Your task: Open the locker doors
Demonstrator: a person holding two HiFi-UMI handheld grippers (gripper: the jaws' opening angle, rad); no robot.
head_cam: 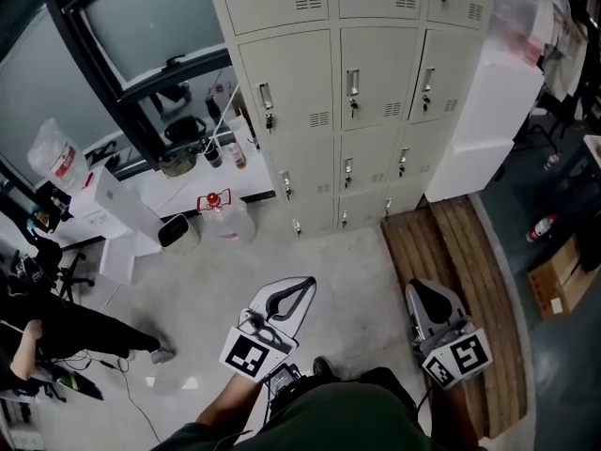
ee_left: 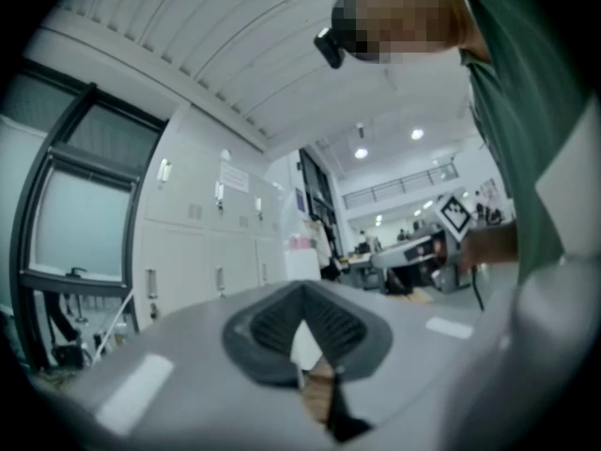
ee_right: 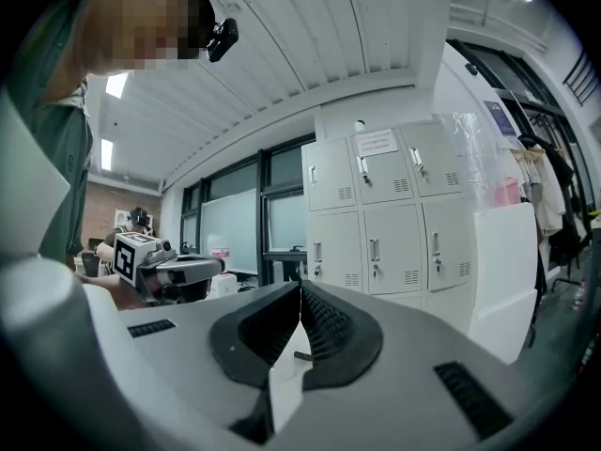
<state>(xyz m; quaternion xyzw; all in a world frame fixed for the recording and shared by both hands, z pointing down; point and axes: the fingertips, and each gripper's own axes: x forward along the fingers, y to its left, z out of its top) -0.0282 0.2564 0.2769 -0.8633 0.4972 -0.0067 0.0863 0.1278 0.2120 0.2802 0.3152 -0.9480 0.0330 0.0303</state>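
Lockers (head_cam: pixel 352 101) ahead; left gripper (head_cam: pixel 306 283), right gripper (head_cam: pixel 419 289) low (closed).

Office: steel lockers (head_cam: pixel 352 92), desks, ceiling lights.

Right gripper (ee_right: pixel 300 287): jaws together, dark ribbed pads (ee_right: pixel 329 332) meeting at the tips, nothing between them.

Lockers (ee_right: pixel 394 219) stand beyond the tips. They are pale grey and three columns wide. Every door in sight is closed, each with a handle and vent slots. Paper notice (ee_right: pixel 376 142) on the top middle locker door.

Left of the lockers: dark-framed windows (ee_right: pixel 235 228).

Just right of the lockers: tall white block (ee_right: pixel 507 271), with clear plastic (ee_right: pixel 470 153) above it. Further right: hanging clothes (ee_right: pixel 554 200).

Well left of the lockers: left gripper (ee_right: pixel 214 266) with its marker cube (ee_right: pixel 130 256), tips pointing toward the lockers. Its jaws are too small to read here.

Green sleeve (ee_right: pixel 66 158) at the far left, opposite the lockers.
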